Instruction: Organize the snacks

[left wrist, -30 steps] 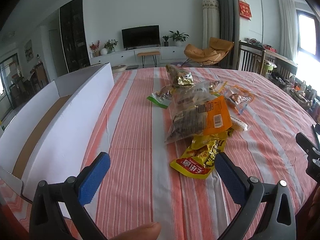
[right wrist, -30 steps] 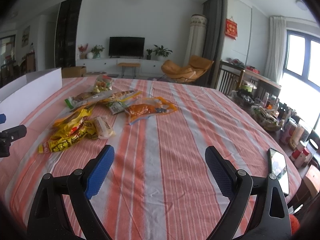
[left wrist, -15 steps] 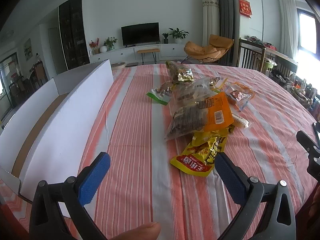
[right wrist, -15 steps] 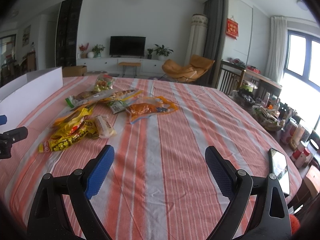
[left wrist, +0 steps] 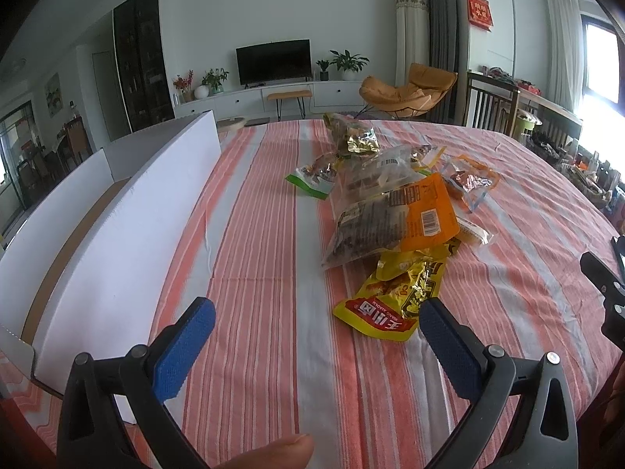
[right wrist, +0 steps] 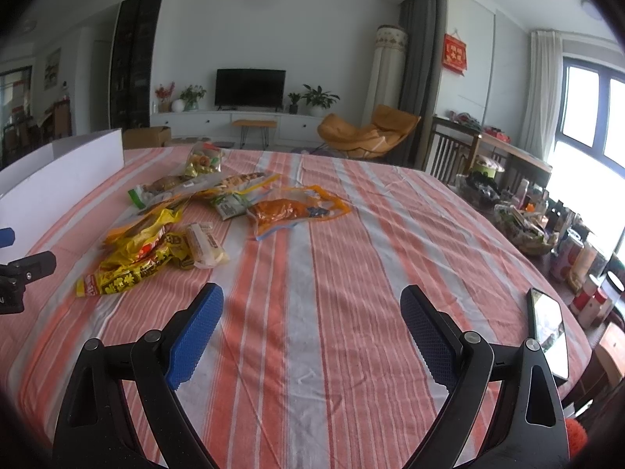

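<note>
A pile of snack bags lies on the striped tablecloth (left wrist: 254, 258). Nearest in the left wrist view is a yellow bag (left wrist: 394, 297), with an orange and clear bag (left wrist: 390, 222) behind it. My left gripper (left wrist: 316, 314) is open and empty, just short of the yellow bag. My right gripper (right wrist: 312, 301) is open and empty over bare cloth, right of the yellow bag (right wrist: 136, 262) and near an orange pouch (right wrist: 297, 209). A white cardboard box (left wrist: 117, 211) stands open at the left.
A phone (right wrist: 547, 328) lies at the table's right edge. Bottles and baskets (right wrist: 527, 226) crowd a side table at the right. The other gripper shows at each view's edge (left wrist: 609, 293) (right wrist: 19, 277).
Both views have shifted only slightly. The left gripper has edged a little nearer the yellow bag. Both grippers stay open.
</note>
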{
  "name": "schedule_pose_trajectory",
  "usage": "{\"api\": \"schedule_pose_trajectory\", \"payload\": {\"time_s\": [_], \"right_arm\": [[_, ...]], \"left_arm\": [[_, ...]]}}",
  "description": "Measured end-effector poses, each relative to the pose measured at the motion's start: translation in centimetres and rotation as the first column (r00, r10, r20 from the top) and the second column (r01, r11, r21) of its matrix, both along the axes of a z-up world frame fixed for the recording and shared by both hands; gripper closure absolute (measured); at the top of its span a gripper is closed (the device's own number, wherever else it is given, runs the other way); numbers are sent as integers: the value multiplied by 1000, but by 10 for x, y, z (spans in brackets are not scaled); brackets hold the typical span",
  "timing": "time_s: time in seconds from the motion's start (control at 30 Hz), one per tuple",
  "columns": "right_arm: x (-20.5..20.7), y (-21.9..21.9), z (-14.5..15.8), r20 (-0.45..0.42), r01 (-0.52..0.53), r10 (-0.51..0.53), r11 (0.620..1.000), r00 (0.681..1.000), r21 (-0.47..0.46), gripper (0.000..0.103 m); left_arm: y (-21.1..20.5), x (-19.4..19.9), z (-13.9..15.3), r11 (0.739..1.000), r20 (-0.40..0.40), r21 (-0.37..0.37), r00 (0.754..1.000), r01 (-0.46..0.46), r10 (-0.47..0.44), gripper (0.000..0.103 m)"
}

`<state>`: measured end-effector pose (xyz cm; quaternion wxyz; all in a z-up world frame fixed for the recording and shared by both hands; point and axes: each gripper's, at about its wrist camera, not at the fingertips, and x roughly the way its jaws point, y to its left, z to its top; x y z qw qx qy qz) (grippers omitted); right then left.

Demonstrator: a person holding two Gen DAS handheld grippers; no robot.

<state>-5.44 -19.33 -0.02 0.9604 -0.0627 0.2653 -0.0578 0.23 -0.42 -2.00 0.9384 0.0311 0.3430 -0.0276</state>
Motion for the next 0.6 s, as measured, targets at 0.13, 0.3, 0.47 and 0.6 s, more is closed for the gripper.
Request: {"api": "schedule_pose_trajectory", "payload": {"time_s": [0.13, 0.3, 0.47, 0.6], "right_arm": [[0, 0, 0, -1, -1, 1, 1000, 1000, 0, 9], [0, 0, 0, -2, 0, 0, 1000, 1000, 0, 9], [1, 0, -1, -3, 0, 0, 1000, 1000, 0, 9], [1, 1, -5, -7, -2, 2, 1000, 1000, 0, 9]], "left_arm": [[0, 0, 0, 1000, -1, 0, 1000, -1, 1, 0], [0, 0, -3, 1000, -6, 0, 1000, -2, 2, 0], [1, 1, -5, 1000, -15, -1, 1000, -3, 3, 0], [2, 2, -6, 1000, -21, 0, 1000, -3, 3, 0]]}}
